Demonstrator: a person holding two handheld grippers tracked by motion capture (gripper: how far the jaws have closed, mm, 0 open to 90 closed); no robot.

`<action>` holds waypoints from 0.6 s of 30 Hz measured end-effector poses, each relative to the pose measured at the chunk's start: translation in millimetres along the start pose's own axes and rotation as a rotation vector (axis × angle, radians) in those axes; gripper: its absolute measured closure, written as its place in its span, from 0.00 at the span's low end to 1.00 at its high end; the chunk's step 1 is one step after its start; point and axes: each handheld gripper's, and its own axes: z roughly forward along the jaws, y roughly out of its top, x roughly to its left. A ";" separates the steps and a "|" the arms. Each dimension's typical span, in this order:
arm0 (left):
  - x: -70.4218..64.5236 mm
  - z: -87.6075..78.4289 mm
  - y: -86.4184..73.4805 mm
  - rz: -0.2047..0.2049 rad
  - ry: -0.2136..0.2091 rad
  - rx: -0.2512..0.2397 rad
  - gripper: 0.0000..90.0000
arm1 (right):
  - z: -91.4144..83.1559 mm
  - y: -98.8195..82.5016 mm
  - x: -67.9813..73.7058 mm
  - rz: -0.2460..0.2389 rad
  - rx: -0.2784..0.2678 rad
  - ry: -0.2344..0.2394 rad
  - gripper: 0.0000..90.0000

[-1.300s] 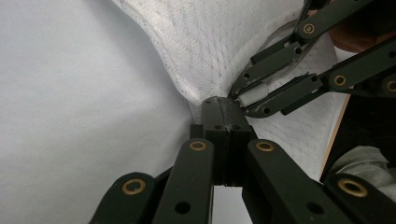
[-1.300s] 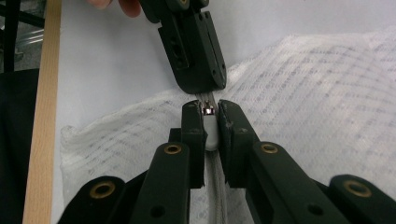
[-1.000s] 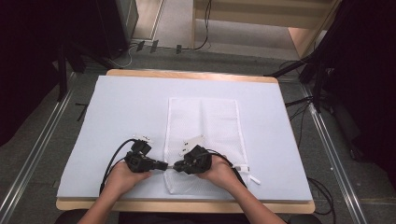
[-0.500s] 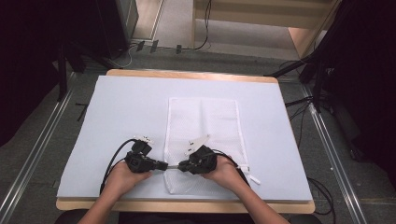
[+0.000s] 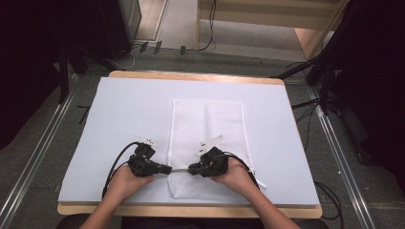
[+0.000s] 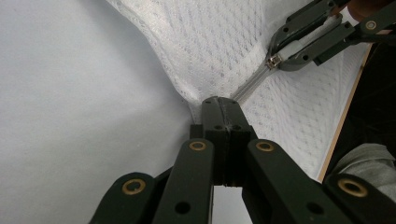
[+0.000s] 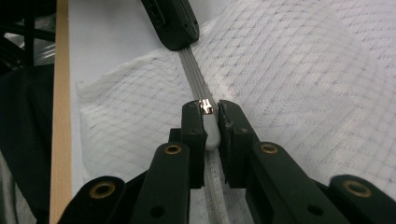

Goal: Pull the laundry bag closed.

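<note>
A white mesh bag lies flat on the pale mat, its zipper running along the near end. My left gripper is shut on the bag's corner at the zipper's end. My right gripper faces it from the right, shut on the white zipper pull with its metal slider. A short stretch of grey zipper runs between the two grippers. In the left gripper view the right gripper holds the slider up and to the right.
The mat covers a wooden table whose near edge lies just behind the person's hands. Cables trail from both grippers. Metal rails flank the table, and dark equipment and floor cables stand beyond its far edge.
The right gripper has drawn slightly to the right, away from the left one, baring a little more zipper between them. The left gripper has stayed put.
</note>
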 end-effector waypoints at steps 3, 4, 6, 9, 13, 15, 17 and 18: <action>0.0 -0.1 0.0 -0.001 -0.001 0.001 1.00 | -3.0 -1.2 -0.1 0.006 0.007 -0.006 0.92; 0.0 0.0 0.0 -0.001 -0.001 0.001 1.00 | -3.7 -1.7 -0.4 0.004 0.007 -0.006 0.92; 0.0 0.1 0.0 0.000 -0.002 -0.001 1.00 | -5.3 -3.3 0.0 0.006 0.008 -0.011 0.92; 0.0 0.0 0.0 0.002 0.000 0.000 1.00 | -8.6 -4.9 -0.5 0.006 0.003 -0.014 0.92; 0.2 0.0 0.1 -0.001 -0.002 0.001 1.00 | -13.4 -7.5 -2.0 0.023 0.004 -0.014 0.92; -0.1 0.0 0.2 0.002 0.001 0.001 1.00 | -15.1 -8.9 -2.2 0.030 0.003 -0.010 0.92; 0.0 0.1 0.1 0.001 -0.002 0.000 1.00 | -16.2 -9.7 -2.3 0.030 0.002 -0.011 0.92; -0.1 0.0 0.1 0.003 0.001 0.000 1.00 | -16.6 -9.9 -2.4 0.030 0.003 -0.012 0.92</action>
